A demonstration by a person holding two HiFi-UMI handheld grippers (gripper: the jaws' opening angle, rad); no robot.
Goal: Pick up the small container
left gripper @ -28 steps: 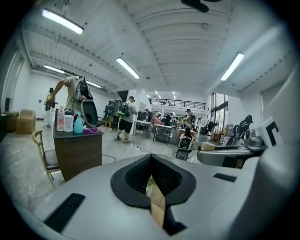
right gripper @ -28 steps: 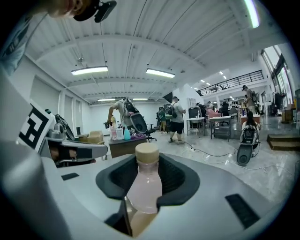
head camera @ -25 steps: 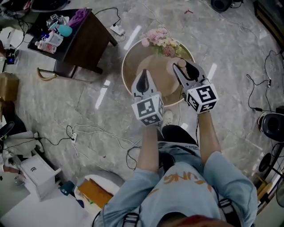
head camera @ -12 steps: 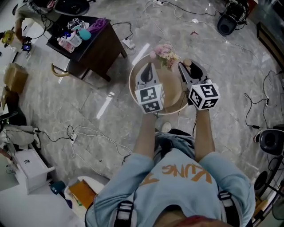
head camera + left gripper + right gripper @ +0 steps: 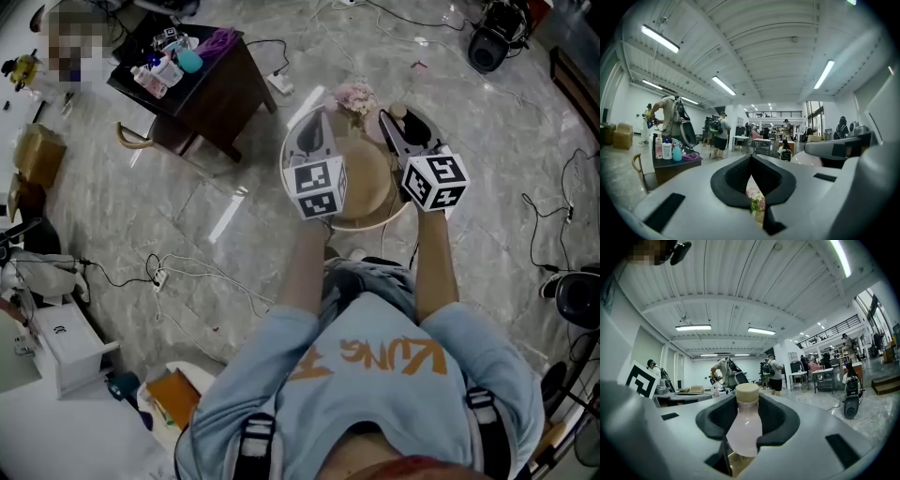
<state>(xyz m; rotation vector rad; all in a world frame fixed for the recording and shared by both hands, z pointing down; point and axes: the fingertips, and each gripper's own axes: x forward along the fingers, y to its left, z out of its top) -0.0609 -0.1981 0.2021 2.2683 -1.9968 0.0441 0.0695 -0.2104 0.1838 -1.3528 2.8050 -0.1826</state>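
The small container is a pale pink bottle with a beige cap. It stands upright between the pads of my right gripper, which is shut on its body. In the head view the container's cap peeks out past the tips of the right gripper, held in the air above the round wooden table. My left gripper hovers beside it to the left, level with it. Its jaws meet with nothing between them, and in the left gripper view only the flowers show through the slit of the left gripper.
A bunch of pink flowers stands at the far edge of the round table. A dark side table with bottles is at the upper left. Cables trail over the marble floor. People stand in the distance.
Both grippers have risen together, and the round table and floor now look farther below. The container has stayed in the right gripper's grip.
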